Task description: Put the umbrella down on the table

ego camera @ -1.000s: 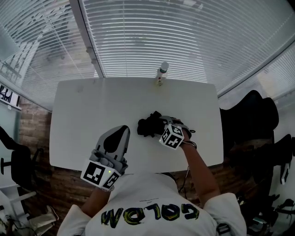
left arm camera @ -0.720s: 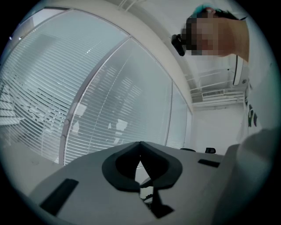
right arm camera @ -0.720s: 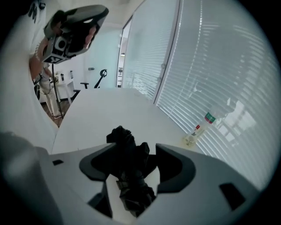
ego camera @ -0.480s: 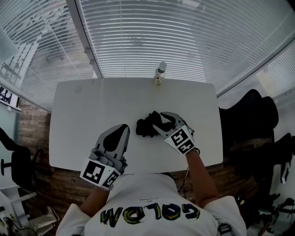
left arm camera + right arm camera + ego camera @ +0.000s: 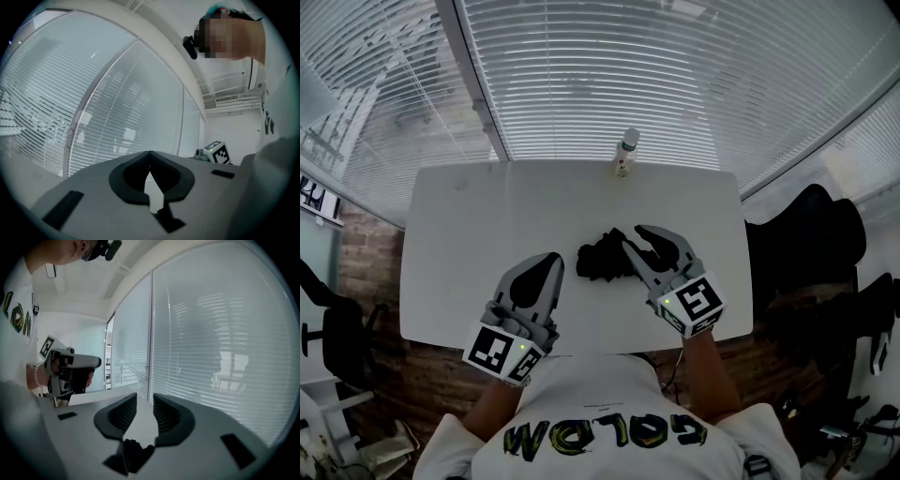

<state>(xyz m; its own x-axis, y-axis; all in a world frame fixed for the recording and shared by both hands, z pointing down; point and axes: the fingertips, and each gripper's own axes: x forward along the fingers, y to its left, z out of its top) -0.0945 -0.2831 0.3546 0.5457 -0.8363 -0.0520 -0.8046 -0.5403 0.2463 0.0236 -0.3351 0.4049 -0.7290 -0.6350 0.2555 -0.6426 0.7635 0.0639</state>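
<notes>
Black umbrella (image 5: 598,255): lying on white bench (image 5: 487,225), let go. Right hand-held gripper (image 5: 634,234): lifted clear, jaws closing, empty. Left hand-held gripper (image 5: 546,267): clenched, empty. Placement looks complete.

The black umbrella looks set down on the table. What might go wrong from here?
The right gripper hangs close over the umbrella, its jaws closing with nothing between them; a low move might snag the fabric and drag it. The bottle stands at the far edge of the table, so a wide sweep might tip it.
</notes>
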